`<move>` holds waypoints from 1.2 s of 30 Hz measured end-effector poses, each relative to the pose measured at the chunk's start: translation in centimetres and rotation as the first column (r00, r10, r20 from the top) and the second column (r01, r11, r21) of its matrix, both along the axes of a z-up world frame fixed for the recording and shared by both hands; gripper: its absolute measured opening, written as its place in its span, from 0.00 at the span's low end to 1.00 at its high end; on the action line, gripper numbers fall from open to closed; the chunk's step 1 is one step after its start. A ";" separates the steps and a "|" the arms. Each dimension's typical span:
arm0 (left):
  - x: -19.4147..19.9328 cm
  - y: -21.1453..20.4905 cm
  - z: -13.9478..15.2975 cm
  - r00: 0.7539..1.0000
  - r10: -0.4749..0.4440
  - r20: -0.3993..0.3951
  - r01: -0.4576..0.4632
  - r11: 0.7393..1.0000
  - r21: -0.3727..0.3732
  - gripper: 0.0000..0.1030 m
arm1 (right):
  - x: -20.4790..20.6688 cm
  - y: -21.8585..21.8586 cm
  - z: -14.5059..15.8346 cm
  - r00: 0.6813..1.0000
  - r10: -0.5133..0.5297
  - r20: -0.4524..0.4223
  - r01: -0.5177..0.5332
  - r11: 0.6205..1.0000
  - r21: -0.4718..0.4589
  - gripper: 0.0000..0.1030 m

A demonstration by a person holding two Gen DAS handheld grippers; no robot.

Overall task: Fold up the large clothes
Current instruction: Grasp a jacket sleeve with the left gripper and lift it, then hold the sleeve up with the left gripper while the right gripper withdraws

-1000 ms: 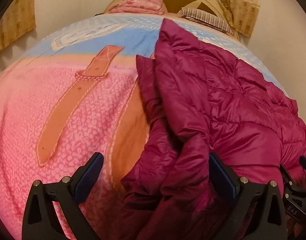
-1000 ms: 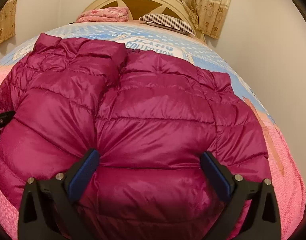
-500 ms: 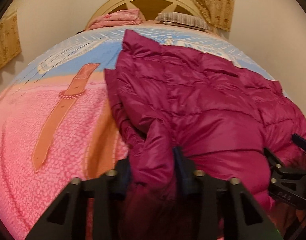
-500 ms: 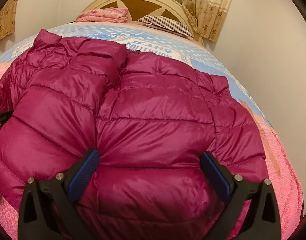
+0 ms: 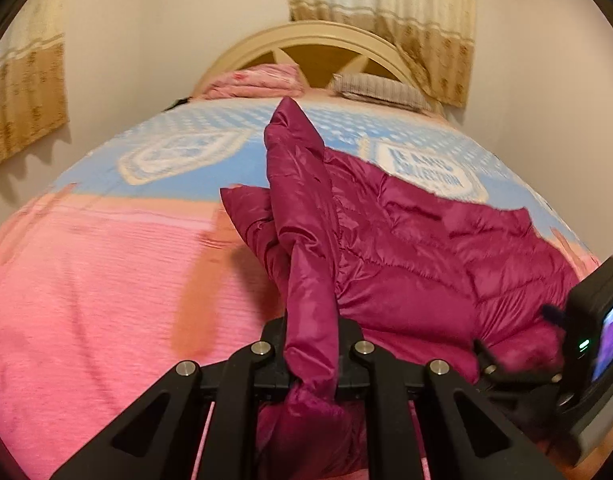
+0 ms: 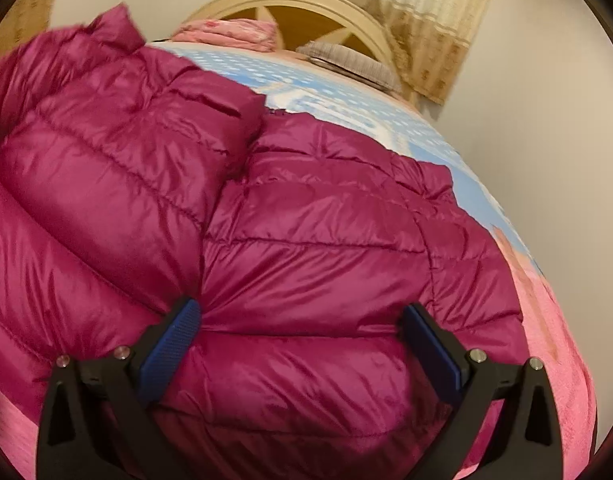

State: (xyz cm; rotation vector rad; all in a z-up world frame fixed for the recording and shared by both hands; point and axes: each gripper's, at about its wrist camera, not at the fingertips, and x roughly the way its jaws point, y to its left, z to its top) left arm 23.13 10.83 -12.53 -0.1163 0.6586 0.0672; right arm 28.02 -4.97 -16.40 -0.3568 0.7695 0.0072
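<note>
Closing on the jacket (image 5: 406,264), left gripper (image 5: 312,356) pinches it; right gripper (image 6: 300,344) gapes.

magenta quilted jacket (image 6: 306,248), pink-and-blue bedspread (image 5: 86,280)

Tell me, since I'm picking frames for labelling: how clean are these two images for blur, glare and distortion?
Left wrist view: motion-smeared pink bedspread, strong fisheye bulge, soft sheen on the magenta quilted puffer jacket. Right wrist view: sharper, blur at the jacket's upper-left edge, warm dim light, mild glare on its shiny fabric.
</note>
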 end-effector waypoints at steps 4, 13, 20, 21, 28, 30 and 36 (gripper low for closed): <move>-1.7 2.5 1.6 0.998 0.051 0.020 -0.052 0.997 0.052 0.10 | -0.5 3.1 0.7 0.993 0.116 -0.019 -0.115 0.992 0.057 1.00; -1.4 -0.7 4.7 0.996 0.003 0.093 -0.017 0.988 0.154 0.09 | -1.2 -6.8 5.1 0.997 0.054 0.056 -0.063 0.983 0.171 1.00; 0.2 -9.1 7.8 0.974 -0.171 0.146 0.124 0.951 0.284 0.09 | 1.4 -17.8 2.6 0.987 -0.162 -0.026 0.163 0.982 0.090 1.00; 0.5 -10.5 7.9 0.970 -0.199 0.143 0.149 0.943 0.298 0.09 | 1.4 -19.0 2.2 0.983 -0.183 -0.034 0.185 0.979 0.081 1.00; 2.5 -18.4 6.2 0.938 -0.339 0.078 0.297 0.896 0.330 0.09 | 1.2 -24.4 1.2 0.961 -0.268 -0.061 0.273 0.959 0.082 1.00; 2.8 -20.2 5.4 0.930 -0.364 0.053 0.326 0.882 0.342 0.09 | 1.0 -25.1 1.1 0.960 -0.275 -0.059 0.280 0.956 0.089 1.00; 3.9 -24.0 3.0 0.912 -0.410 -0.008 0.383 0.846 0.371 0.09 | 0.7 -26.0 0.8 0.959 -0.275 -0.060 0.281 0.953 0.115 1.00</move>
